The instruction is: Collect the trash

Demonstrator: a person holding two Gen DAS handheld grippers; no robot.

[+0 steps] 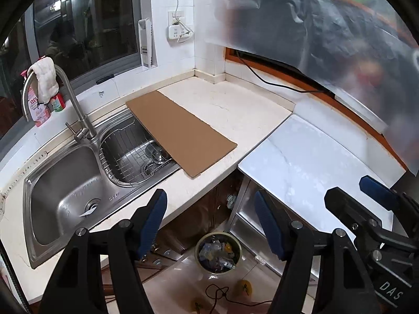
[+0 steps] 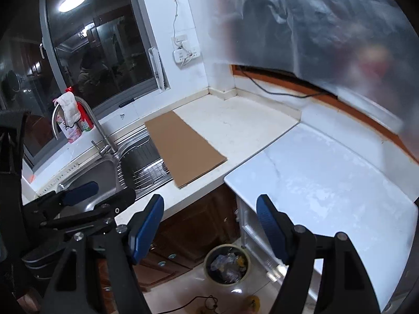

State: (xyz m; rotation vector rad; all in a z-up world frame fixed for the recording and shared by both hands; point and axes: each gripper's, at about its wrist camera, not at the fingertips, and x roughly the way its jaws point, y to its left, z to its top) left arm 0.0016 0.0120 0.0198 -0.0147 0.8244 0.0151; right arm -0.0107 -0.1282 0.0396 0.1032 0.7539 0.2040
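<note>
A round trash bin (image 1: 218, 255) full of wrappers stands on the floor below the counter corner; it also shows in the right wrist view (image 2: 227, 264). My left gripper (image 1: 210, 225) is open and empty, held high above the bin. My right gripper (image 2: 209, 225) is open and empty too, beside the left one. The right gripper shows at the right edge of the left wrist view (image 1: 366, 196). The left gripper shows at the left of the right wrist view (image 2: 99, 193). A flat brown cardboard sheet (image 1: 180, 130) lies on the counter, overhanging the sink; it also shows in the right wrist view (image 2: 183, 147).
A steel double sink (image 1: 65, 204) with a faucet (image 1: 78, 104) and a wire rack (image 1: 131, 154) is at left. A white marble-look table (image 1: 314, 167) is at right. Bottles (image 1: 56, 103) stand behind the faucet. A cable (image 1: 220, 297) and small yellow items (image 1: 244, 286) lie on the floor.
</note>
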